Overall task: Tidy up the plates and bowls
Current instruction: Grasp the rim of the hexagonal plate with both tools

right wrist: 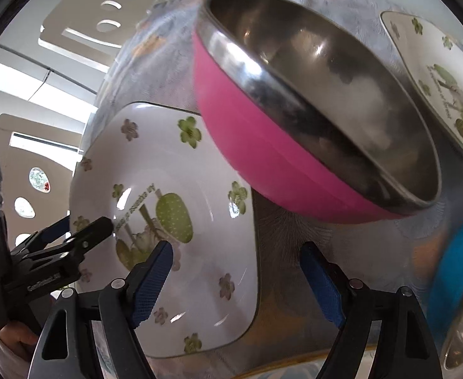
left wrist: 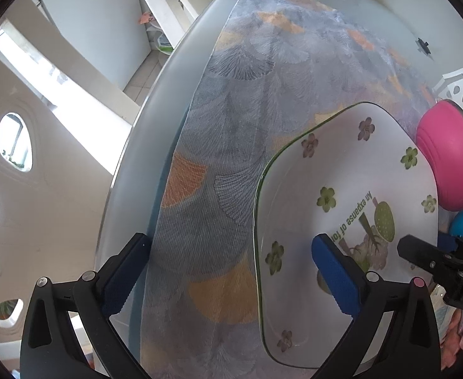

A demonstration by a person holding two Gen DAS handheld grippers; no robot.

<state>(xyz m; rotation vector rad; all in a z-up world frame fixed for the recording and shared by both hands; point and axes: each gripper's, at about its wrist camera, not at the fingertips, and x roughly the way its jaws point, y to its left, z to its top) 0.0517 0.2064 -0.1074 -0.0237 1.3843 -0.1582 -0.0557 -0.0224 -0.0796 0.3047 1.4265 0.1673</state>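
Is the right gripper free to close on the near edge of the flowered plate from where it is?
Probably yes: the right gripper is open and straddles the flowered plate edge; nothing lies between, and the pink bowl sits farther back.

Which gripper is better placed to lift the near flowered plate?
Probably the right gripper: its open jaws straddle the flowered plate's edge nearest the pink bowl. The left gripper is open too, but spans mostly tablecloth.

A frosted glass desk carries a grey table runner patterned with orange fans, lying along its length. A small black object sits near the desk's far edge.
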